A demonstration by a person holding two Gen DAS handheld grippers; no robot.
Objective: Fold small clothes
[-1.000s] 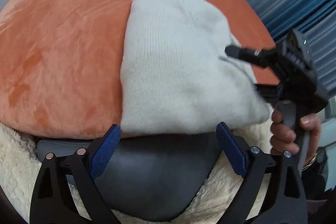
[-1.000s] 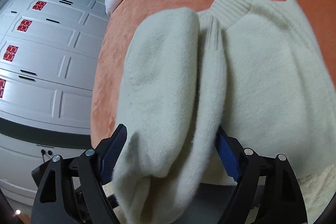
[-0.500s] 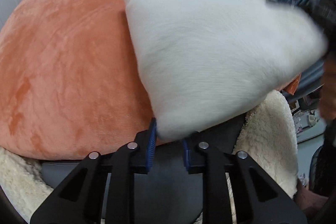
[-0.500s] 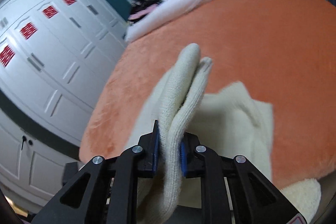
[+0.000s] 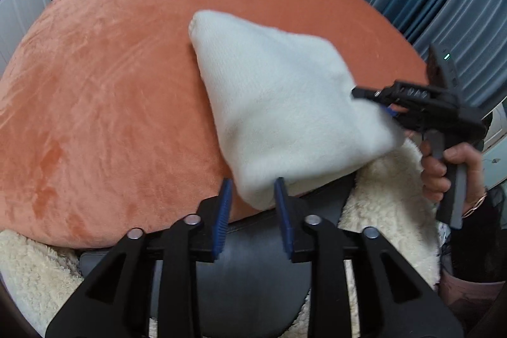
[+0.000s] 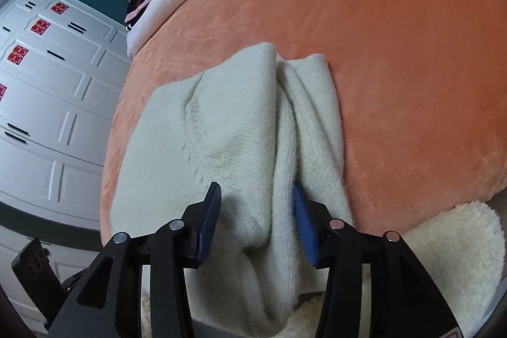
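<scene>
cream knit garment lies folded on the orange blanket, near edge overhanging the bed. left gripper — fingers parted, the garment's corner between the blue pads, contact unclear. right gripper — fingers parted around bunched folds, not pinching; one pad partly buried in knit.

An orange blanket lies beside white wardrobe doors.
</scene>
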